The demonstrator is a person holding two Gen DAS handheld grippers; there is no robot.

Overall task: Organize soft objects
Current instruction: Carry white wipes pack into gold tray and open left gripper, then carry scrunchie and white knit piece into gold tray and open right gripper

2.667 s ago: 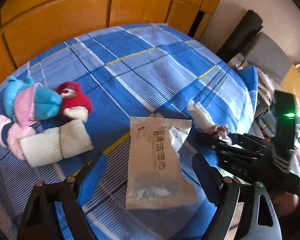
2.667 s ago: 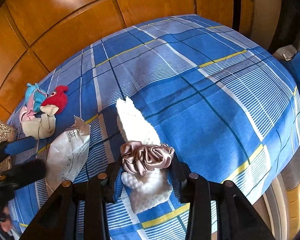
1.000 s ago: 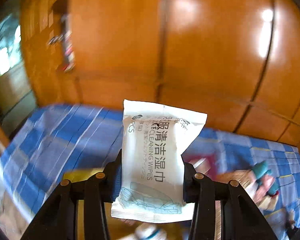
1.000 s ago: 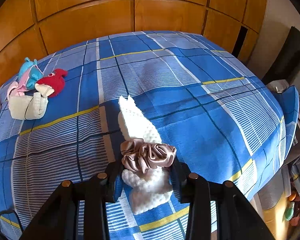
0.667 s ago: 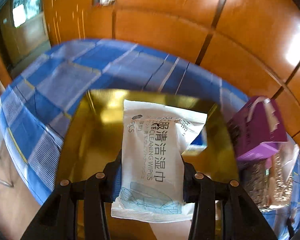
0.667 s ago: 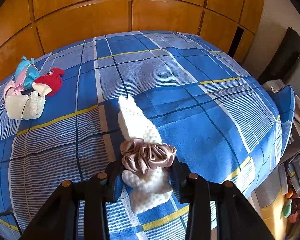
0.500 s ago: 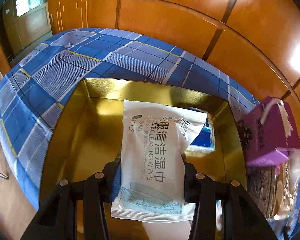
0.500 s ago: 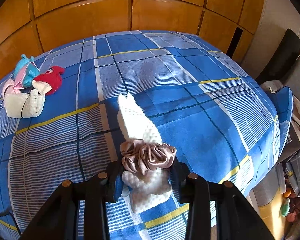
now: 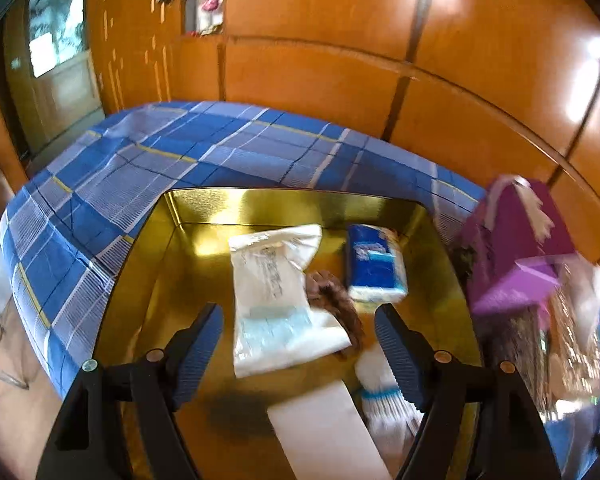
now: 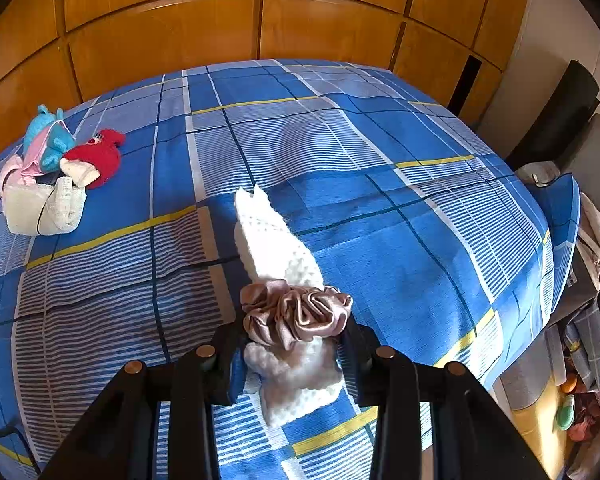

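Observation:
In the left wrist view my left gripper hangs over a gold tray with its jaws opening. The white wipes pack lies loose in the tray below the fingers, and neither pad touches it. In the right wrist view my right gripper is shut on a pink satin scrunchie. A white knitted cloth lies under the scrunchie on the blue plaid bedspread, its near end between the fingers.
The tray also holds a blue tissue pack, a brown fuzzy piece, a white pad and a striped cloth. A purple box stands to its right. A blue plush, a red plush and a rolled cloth lie far left.
My left gripper sank toward the gold tray, spread its jaws and let the wipes pack drop into it. The right gripper kept still with the scrunchie in it.

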